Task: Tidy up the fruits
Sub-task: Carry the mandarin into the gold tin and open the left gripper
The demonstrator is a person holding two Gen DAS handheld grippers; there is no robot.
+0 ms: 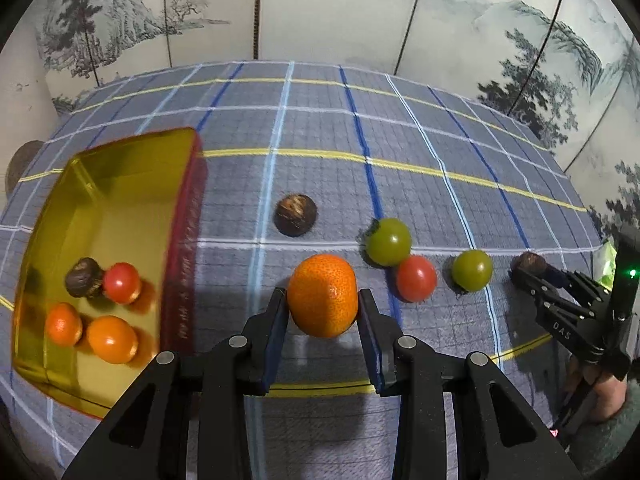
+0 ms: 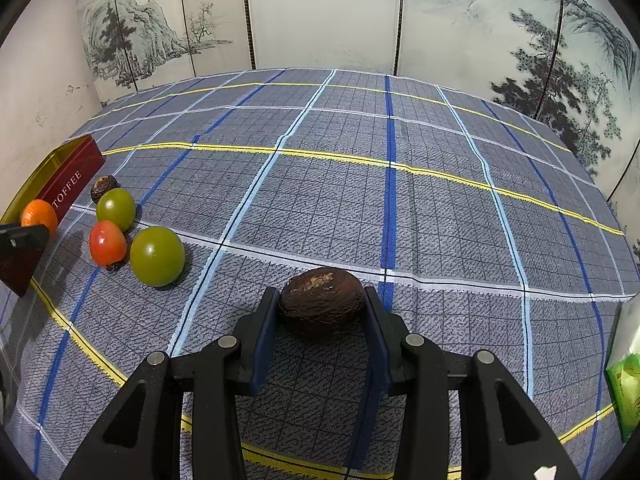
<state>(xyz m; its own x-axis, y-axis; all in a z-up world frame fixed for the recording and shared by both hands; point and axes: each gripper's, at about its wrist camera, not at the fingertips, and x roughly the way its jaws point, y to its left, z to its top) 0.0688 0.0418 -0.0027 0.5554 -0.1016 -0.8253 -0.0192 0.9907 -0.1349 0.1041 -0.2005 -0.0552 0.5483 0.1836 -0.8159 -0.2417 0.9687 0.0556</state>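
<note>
My left gripper is shut on an orange tangerine, held just above the cloth, right of the gold tin. The tin holds two tangerines, a red tomato and a dark brown fruit. On the cloth lie a brown fruit, two green tomatoes and a red tomato. My right gripper is shut on a dark brown wrinkled fruit that rests on the cloth. The right gripper also shows in the left wrist view.
A blue-grey checked cloth covers the table. A painted folding screen stands behind it. A green packet lies at the right edge. The tin's red side reads TOFFEE.
</note>
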